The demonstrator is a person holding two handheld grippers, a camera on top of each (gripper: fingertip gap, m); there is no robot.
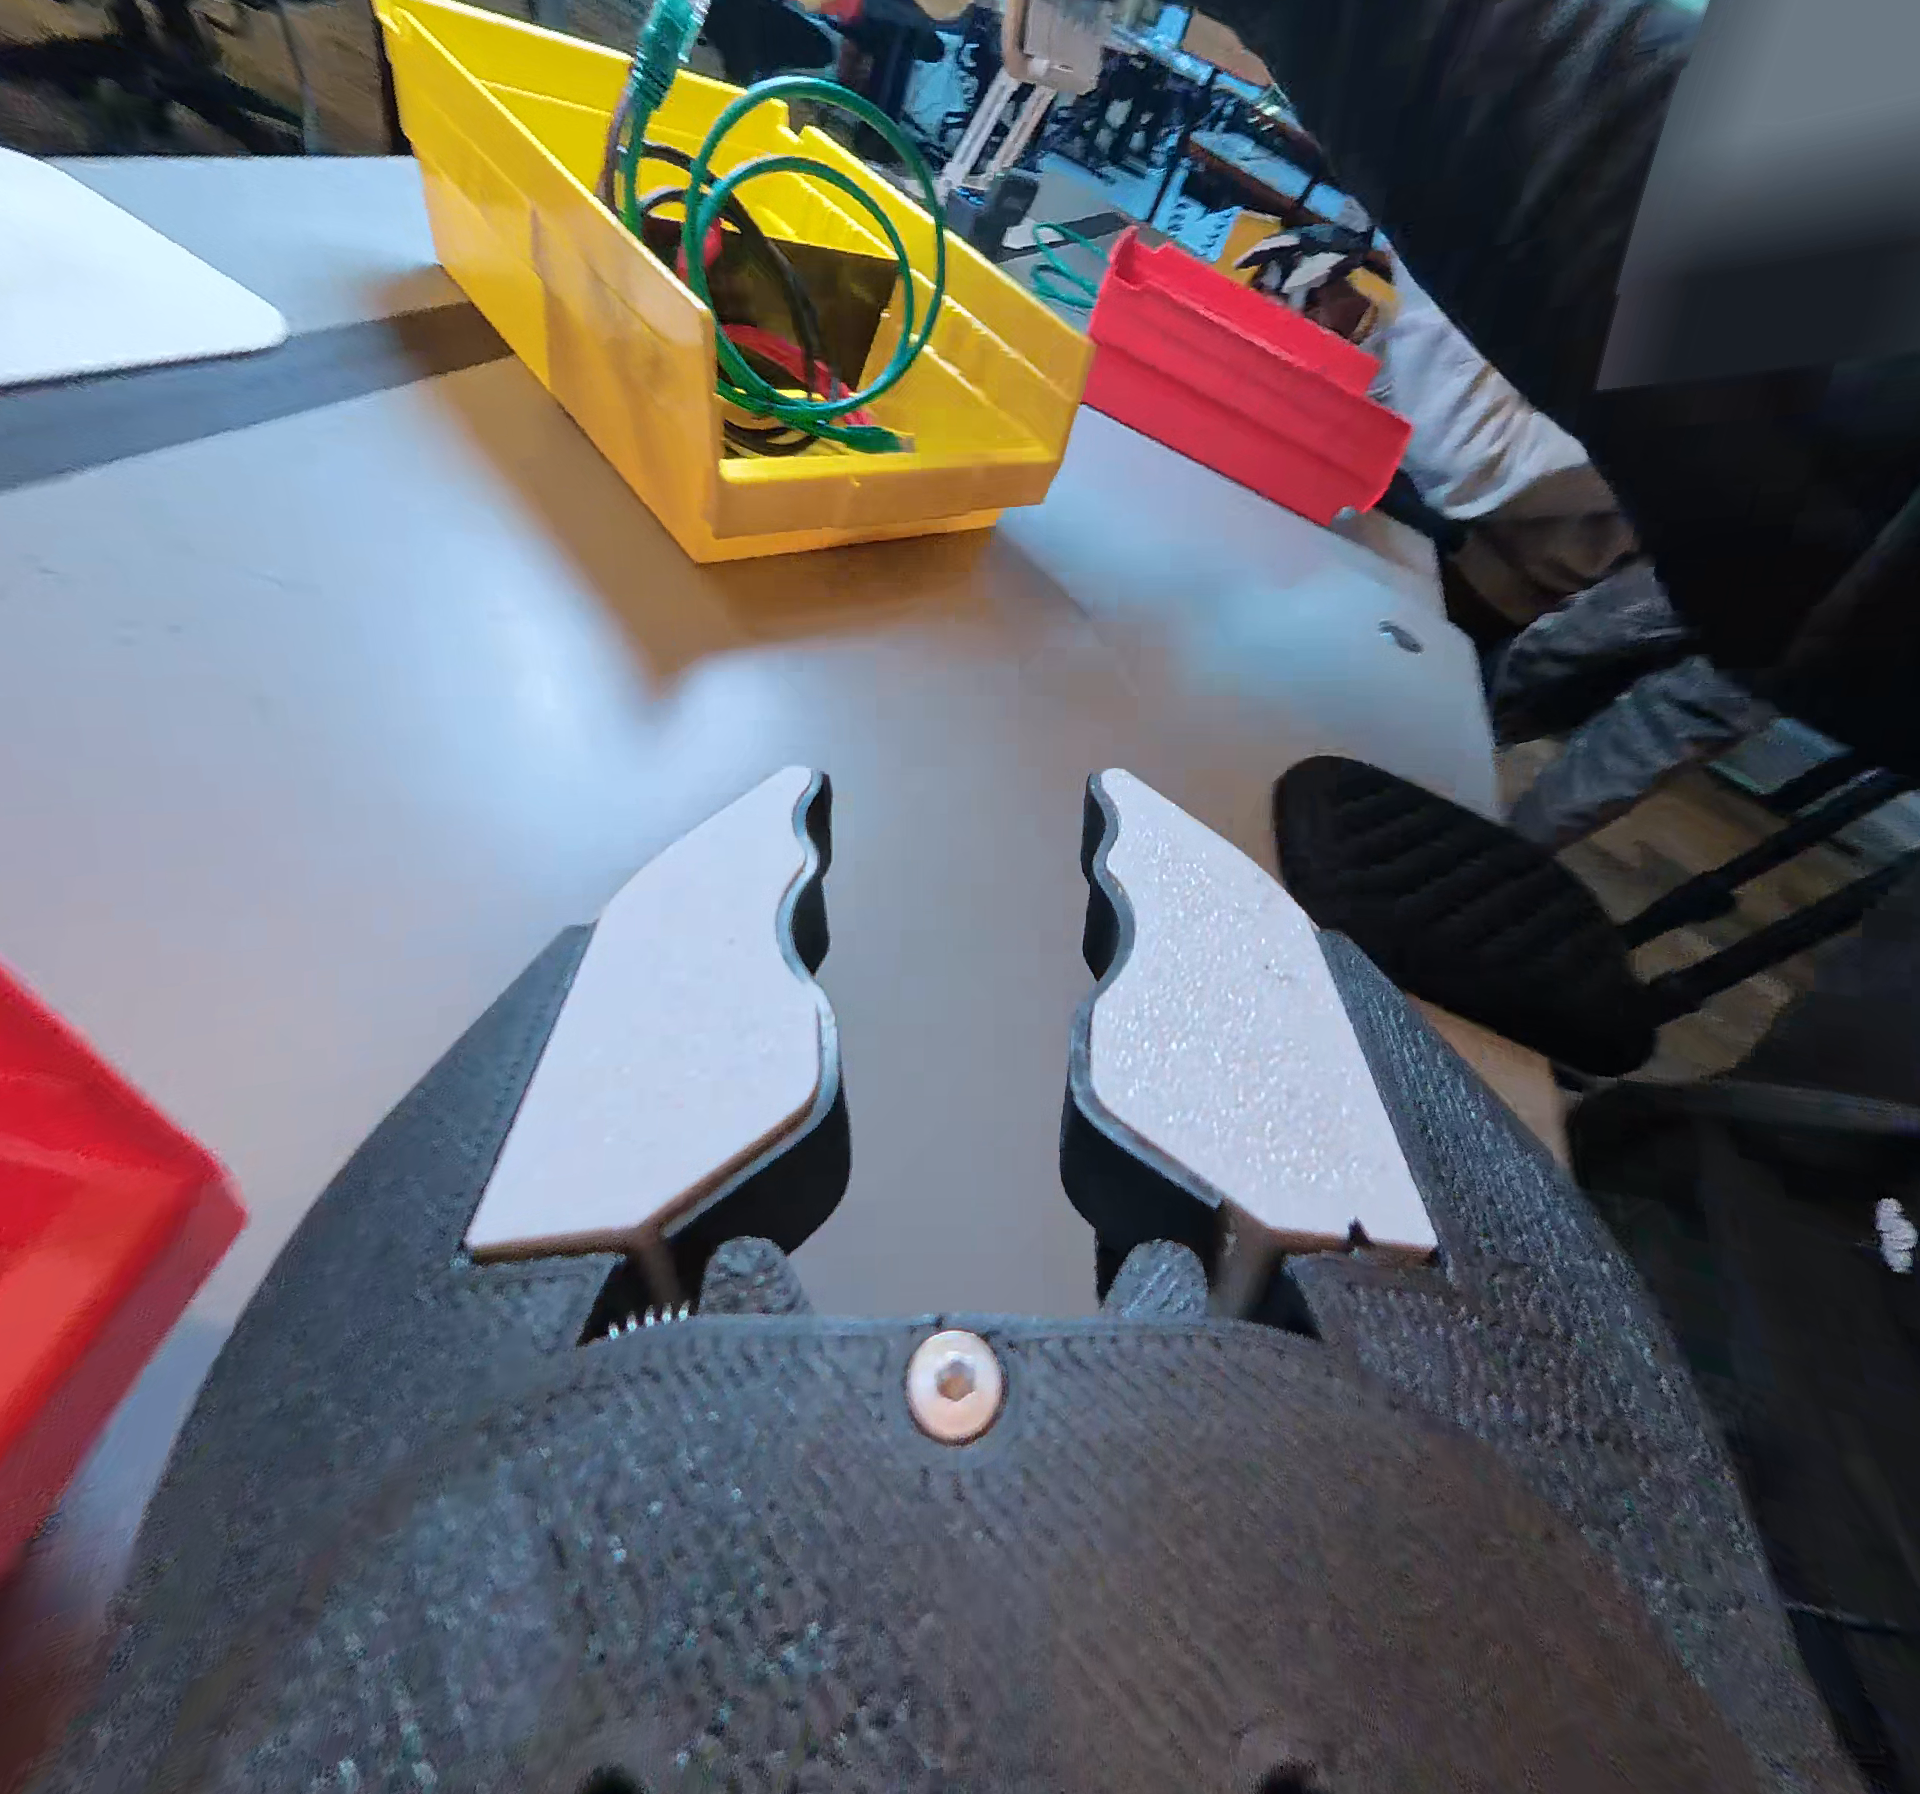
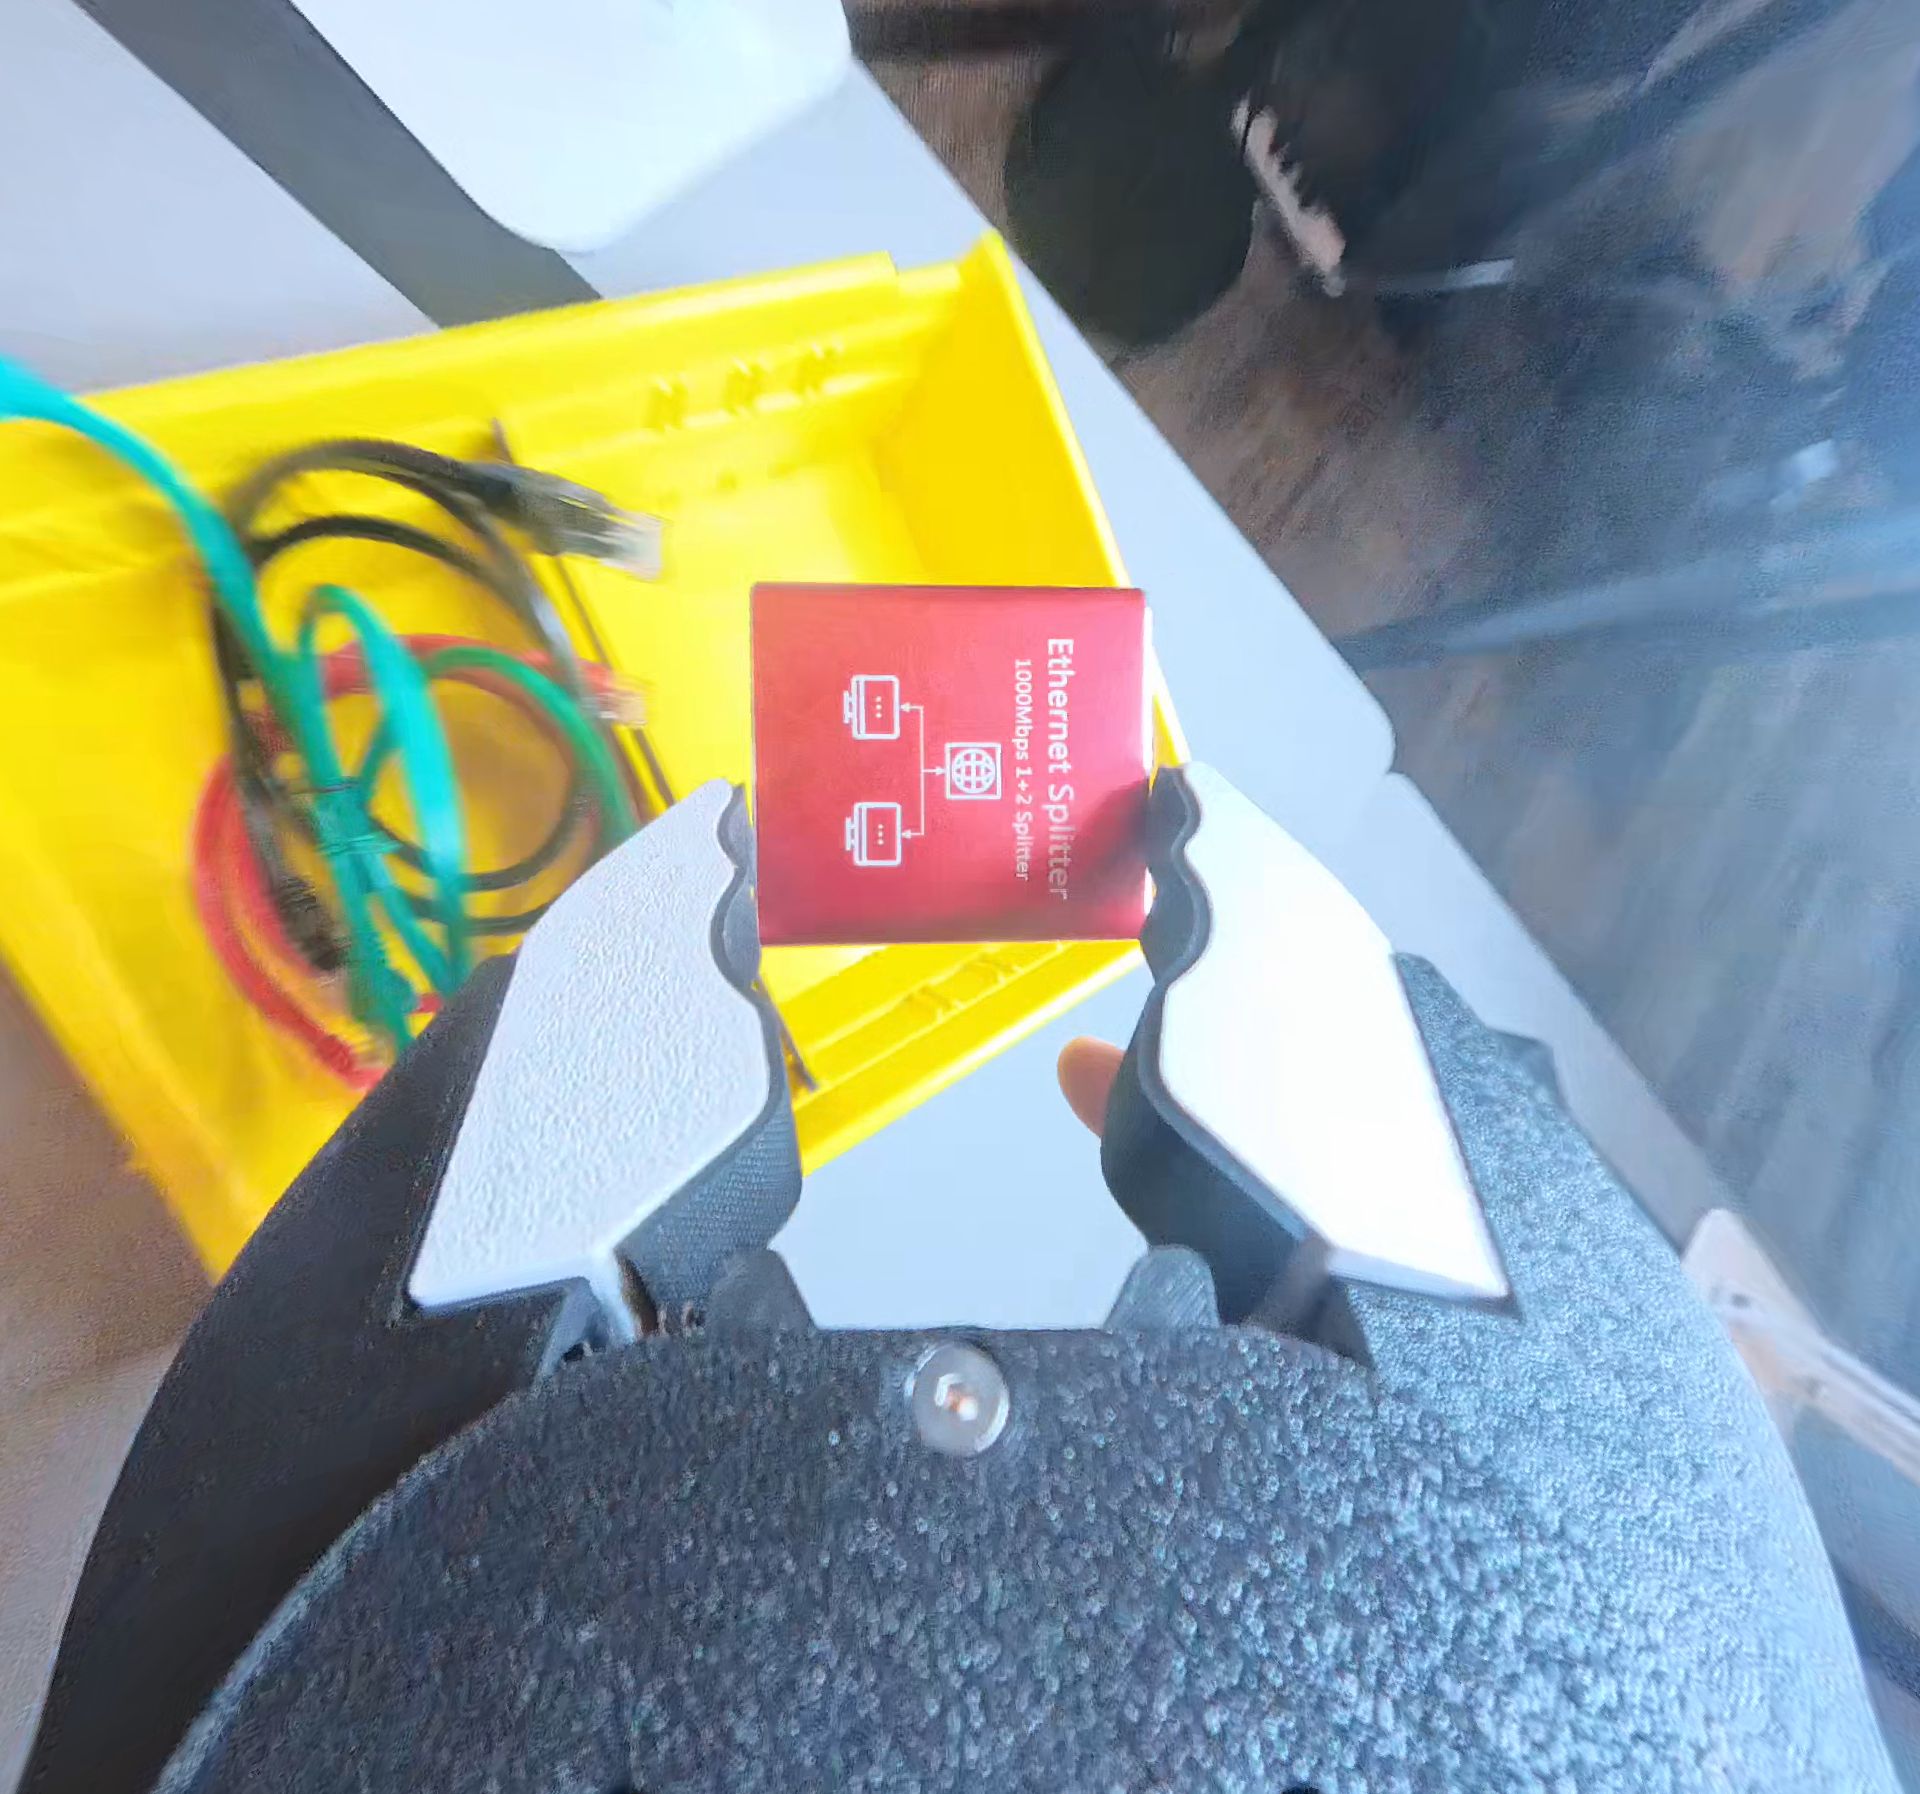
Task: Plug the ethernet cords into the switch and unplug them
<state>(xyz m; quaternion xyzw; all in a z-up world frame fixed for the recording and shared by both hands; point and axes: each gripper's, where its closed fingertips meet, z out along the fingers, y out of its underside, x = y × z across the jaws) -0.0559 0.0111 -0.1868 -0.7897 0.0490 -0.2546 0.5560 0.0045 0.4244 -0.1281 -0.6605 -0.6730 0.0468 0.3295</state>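
Clamping the red switch (image 2: 948, 768) in my right gripper (image 2: 948, 814) above the yellow bin (image 2: 935, 394), green cord (image 1: 821, 269) ahead of my open, empty left gripper (image 1: 956, 799)

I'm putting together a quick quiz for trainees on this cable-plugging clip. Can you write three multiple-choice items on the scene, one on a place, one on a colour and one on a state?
1. Where do the loose ethernet cords lie?
A. in the yellow bin
B. on a chair
C. on the floor

2. What colour is the switch?
A. blue
B. red
C. white

3. How is the left gripper?
A. shut on a cord
B. shut on the switch
C. open and empty

Key:
1 A: the right wrist view shows green, black and red cords coiled inside the yellow bin.
2 B: the small box between the fingers of the right gripper has a red face.
3 C: the left wrist view shows only the bare table through the gap between its fingers.
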